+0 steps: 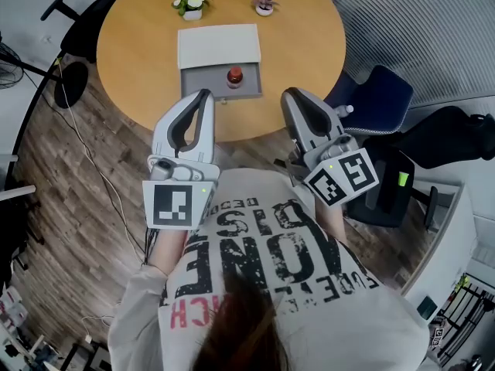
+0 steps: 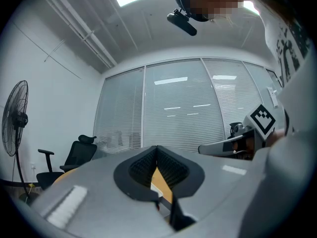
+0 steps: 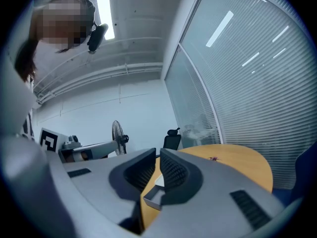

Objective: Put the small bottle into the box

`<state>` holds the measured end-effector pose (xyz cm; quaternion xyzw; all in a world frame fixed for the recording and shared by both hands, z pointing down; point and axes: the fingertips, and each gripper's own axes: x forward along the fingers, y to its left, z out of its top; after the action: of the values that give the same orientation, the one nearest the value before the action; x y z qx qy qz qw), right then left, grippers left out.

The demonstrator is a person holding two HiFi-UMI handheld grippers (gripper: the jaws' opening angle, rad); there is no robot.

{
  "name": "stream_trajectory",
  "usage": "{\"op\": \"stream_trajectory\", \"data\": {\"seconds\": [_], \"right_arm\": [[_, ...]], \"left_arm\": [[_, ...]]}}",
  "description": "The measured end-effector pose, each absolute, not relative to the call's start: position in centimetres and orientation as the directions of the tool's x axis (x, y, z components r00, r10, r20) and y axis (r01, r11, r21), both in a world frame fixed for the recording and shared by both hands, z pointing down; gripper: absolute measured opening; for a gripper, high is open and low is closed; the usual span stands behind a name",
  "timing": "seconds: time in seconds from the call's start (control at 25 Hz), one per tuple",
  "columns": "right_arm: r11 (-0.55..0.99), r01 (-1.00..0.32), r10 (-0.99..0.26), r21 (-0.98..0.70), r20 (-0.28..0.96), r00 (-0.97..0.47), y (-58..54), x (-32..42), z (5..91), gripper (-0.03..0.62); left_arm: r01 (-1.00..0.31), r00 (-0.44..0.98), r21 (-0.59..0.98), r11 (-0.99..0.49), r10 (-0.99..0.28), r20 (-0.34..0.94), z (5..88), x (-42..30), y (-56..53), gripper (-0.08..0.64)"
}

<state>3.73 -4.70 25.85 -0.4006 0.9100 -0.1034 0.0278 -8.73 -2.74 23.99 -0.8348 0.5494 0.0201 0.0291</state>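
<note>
Close to the person's chest, both tongs are held level and point to 12 o'clock. The left gripper (image 1: 204, 96) has its jaws pressed together on nothing. The right gripper (image 1: 291, 95) has its jaws all but together, with only a thin slit between the tips, and it too is empty.

Ahead at 12 o'clock, near the edge of the round table (image 1: 139, 60), the grey box (image 1: 199, 83) lies open with its pale lid (image 1: 219, 46) folded away. The small bottle (image 1: 234, 76) (red cap up) seems to stand inside it already, toward 1 o'clock of the tray. So little looks left to do, and the best course is probably to keep both tongs back and not jog the box.

Farther off, two little plants sit at 11 (image 1: 191, 2) and 1 o'clock (image 1: 264, 5).

Only the head view shows the bottle. The right gripper view catches just a corner of the box, and the left gripper view adds a standing fan (image 2: 15, 118) and a black chair (image 2: 79, 152).
</note>
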Motion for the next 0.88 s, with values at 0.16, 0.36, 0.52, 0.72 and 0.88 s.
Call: {"op": "stream_trajectory", "data": {"seconds": [0.16,0.36,0.52,0.72,0.88], "right_arm": [[0.658,-0.722,-0.734,-0.212,0.033,-0.678,-4.68,3.72,25.86,0.031],[0.657,-0.724,-0.735,-0.211,0.032,-0.677,-4.50,4.00,25.86,0.031],[0.658,-0.724,-0.735,-0.207,0.037,-0.677,-4.59,4.09,26.00,0.031],[0.659,-0.724,-0.734,-0.203,0.038,-0.678,-4.66,3.82,25.99,0.031],[0.655,-0.727,-0.736,-0.204,0.040,-0.675,-4.61,3.78,25.96,0.031]], "left_arm": [[-0.918,0.397,-0.018,-0.396,-0.917,-0.036,24.40,-8.60,-2.68,0.012],[-0.917,0.398,-0.034,-0.397,-0.914,-0.072,23.99,-8.50,-2.52,0.012],[-0.921,0.391,-0.011,-0.391,-0.920,-0.012,24.84,-8.48,-2.53,0.012],[-0.918,0.396,-0.010,-0.396,-0.918,-0.022,24.74,-8.50,-2.67,0.012],[-0.918,0.397,-0.016,-0.397,-0.917,-0.034,24.60,-8.60,-2.63,0.012]]}}
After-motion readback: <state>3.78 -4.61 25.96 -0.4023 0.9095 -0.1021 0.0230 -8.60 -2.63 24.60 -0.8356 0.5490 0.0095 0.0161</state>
